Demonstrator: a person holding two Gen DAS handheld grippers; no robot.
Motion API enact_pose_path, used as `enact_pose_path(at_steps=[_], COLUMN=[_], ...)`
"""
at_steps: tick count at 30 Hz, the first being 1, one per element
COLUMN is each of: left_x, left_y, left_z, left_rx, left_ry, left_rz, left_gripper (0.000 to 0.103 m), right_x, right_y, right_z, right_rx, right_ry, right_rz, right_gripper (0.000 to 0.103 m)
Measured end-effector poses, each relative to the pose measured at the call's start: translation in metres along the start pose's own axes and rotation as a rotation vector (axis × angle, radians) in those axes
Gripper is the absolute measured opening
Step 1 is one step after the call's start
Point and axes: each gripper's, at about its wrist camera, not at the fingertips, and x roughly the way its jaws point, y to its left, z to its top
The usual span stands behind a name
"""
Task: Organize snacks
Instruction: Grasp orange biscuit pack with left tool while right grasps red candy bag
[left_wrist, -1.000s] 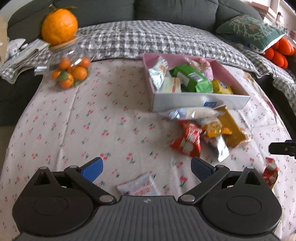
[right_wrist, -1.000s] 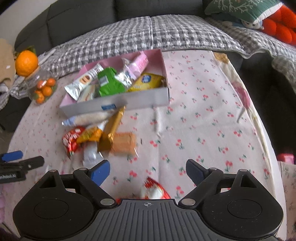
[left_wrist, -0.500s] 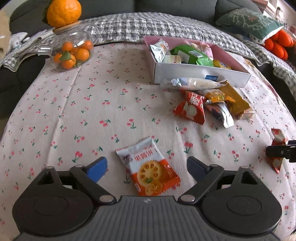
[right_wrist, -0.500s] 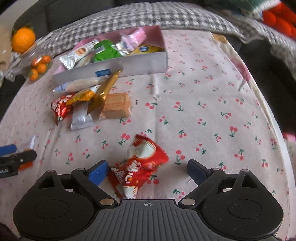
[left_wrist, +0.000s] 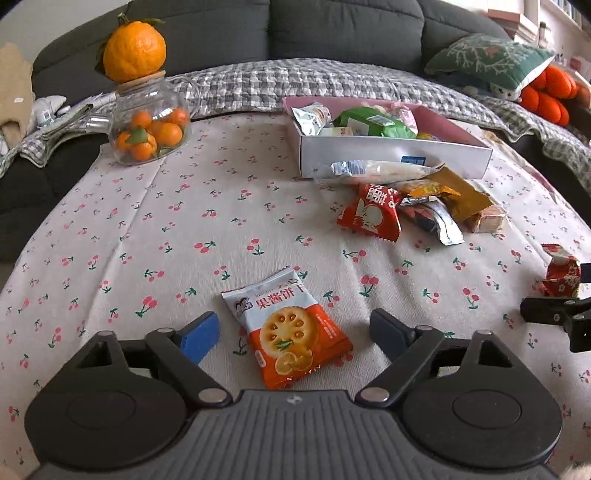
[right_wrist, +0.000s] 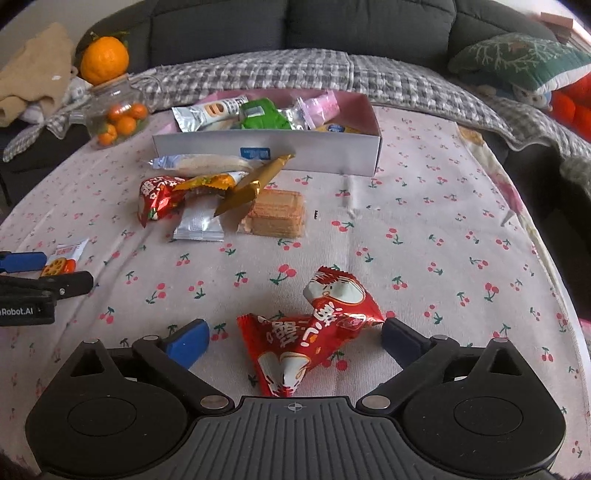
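Note:
A white and orange biscuit packet lies flat on the cherry-print cloth between the blue pads of my left gripper. Its jaws are closing, with gaps left on both sides of the packet. A crumpled red snack packet lies between the pads of my right gripper, whose jaws are opening. The right pad is next to the packet's tip. A white box with a pink inside holds several snacks. More loose packets are piled in front of it.
A glass jar of small oranges with a big orange on its lid stands at the table's far left. Behind the table is a dark sofa with a checked blanket and a green cushion.
Both grippers have come down and forward, so each packet now lies farther out between the pads. The left jaws have narrowed and the right jaws have widened.

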Motion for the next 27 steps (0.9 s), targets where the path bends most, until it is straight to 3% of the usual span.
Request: enact_pose_path(at_steps=[7, 10, 12, 17, 19, 20, 21, 27], left_x=[-0.004, -0.004, -0.005, -0.005, -0.005, -0.005, -0.006, -0.008], left_y=[-0.005, -0.007, -0.007, -0.006, -0.006, -0.007, -0.007, -0.008], left_z=[0.001, 0.001, 0.002, 0.003, 0.003, 0.004, 0.004, 0.006], left_rx=[0.01, 0.013, 0.013, 0.0, -0.002, -0.002, -0.003, -0.01], left_ry=[0.001, 0.004, 0.005, 0.013, 0.015, 0.016, 0.017, 0.025], left_rz=[-0.031, -0.04, -0.045, -0.051, -0.054, -0.057, -0.059, -0.088], left_gripper=[0.052, 0.046, 0.044, 0.042, 0.039, 0.039, 0.038, 0.036], right_x=[-0.002, -0.003, -0.004, -0.007, -0.009, -0.01, -0.01, -0.012], right_y=[0.003, 0.006, 0.008, 0.012, 0.014, 0.016, 0.017, 0.022], right_z=[-0.002, -0.001, 0.0, 0.001, 0.001, 0.001, 0.001, 0.001], right_rx=[-0.001, -0.01, -0.023, -0.048, -0.066, -0.077, -0.084, -0.1], right_ry=[-0.01, -0.015, -0.021, -0.035, -0.041, -0.043, -0.043, -0.04], right_rz=[-0.005, -0.001, 0.0, 0.02, 0.02, 0.023, 0.039, 0.05], right_gripper=[0.098, 0.092, 0.087, 0.058, 0.053, 0.037, 0.031, 0.029])
